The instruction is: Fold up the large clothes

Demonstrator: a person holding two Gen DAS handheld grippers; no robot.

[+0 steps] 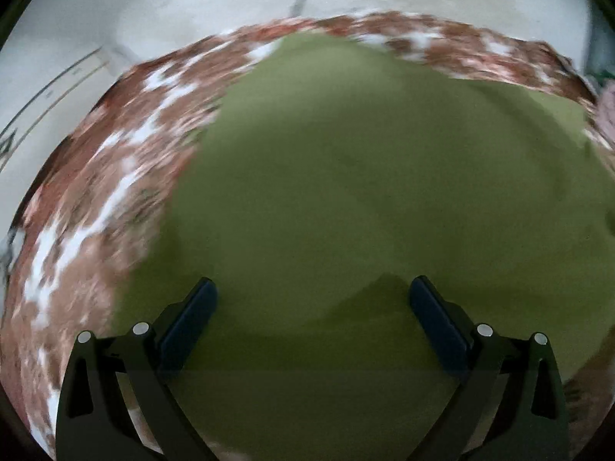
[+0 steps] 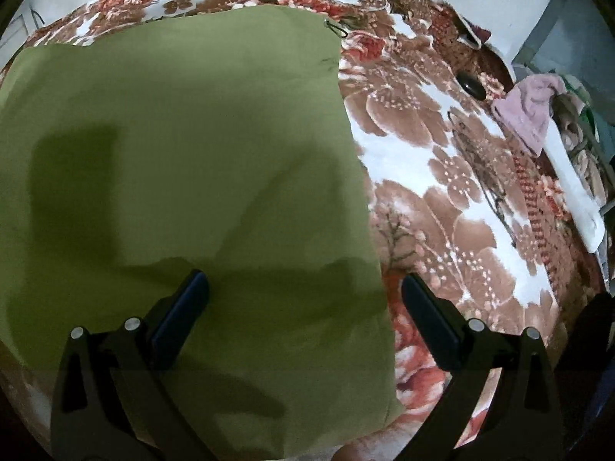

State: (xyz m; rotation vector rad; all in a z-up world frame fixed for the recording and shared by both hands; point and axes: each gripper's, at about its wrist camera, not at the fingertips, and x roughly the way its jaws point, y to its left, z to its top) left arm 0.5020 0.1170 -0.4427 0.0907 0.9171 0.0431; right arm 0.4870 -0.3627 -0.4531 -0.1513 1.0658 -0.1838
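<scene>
Now, largest first, all placed from the green cloth.
Blanket point(image 2: 442, 176): floral, brown, red and white; it lies under the green cloth and shows past its far and right edges, blurred in the left wrist view point(image 1: 115, 176).
Green cloth point(image 2: 184, 146): spread flat on the blanket, plain olive, right edge running straight toward the camera; it fills most of the left wrist view point(image 1: 346, 192).
Left tool point(image 1: 313, 299): jaws wide, nothing between them, hanging over the middle of the cloth.
Right tool point(image 2: 305, 292): jaws wide, empty, straddling the cloth's right edge, one finger over cloth, the other over blanket.
Pink cloth point(image 2: 526, 115): bunched, well to the right of the green cloth.
Dark oval thing point(image 2: 471, 85): on the blanket, right of the cloth's far corner.
</scene>
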